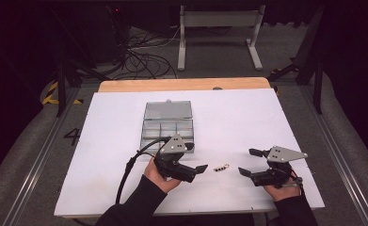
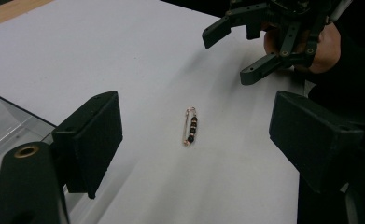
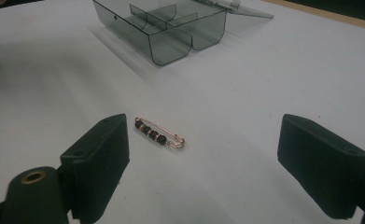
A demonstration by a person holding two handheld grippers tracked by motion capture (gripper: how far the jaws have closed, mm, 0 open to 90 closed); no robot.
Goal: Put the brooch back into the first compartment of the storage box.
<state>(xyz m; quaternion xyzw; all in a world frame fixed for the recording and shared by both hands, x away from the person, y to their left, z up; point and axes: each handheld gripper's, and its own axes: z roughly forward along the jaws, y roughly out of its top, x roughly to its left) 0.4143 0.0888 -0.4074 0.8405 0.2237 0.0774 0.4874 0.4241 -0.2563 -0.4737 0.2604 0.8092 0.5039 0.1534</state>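
A small copper safety pin strung with dark beads [image 1: 221, 167] lies flat on the white table top between my two grippers. My left gripper [image 1: 196, 157] is just left of it, jaws pointing right and open with nothing in them. In the left gripper view the pin [image 2: 191, 127] lies on the sheet ahead of the open left gripper [image 2: 196, 107]. My right gripper [image 1: 248, 162] is to the pin's right, pointing left, also open and empty. In its own view the right gripper [image 3: 203, 126] has the pin [image 3: 159, 132] just beyond its left jaw.
A clear smoky plastic compartment box [image 1: 167, 127] stands open behind the left hand, its lid laid back; its dividers [image 3: 171, 28] look empty. The white sheet [image 1: 247, 117] covers the table, a wooden strip [image 1: 181, 84] along its far edge. The right gripper [image 2: 229, 56] shows at the top of the left gripper view.
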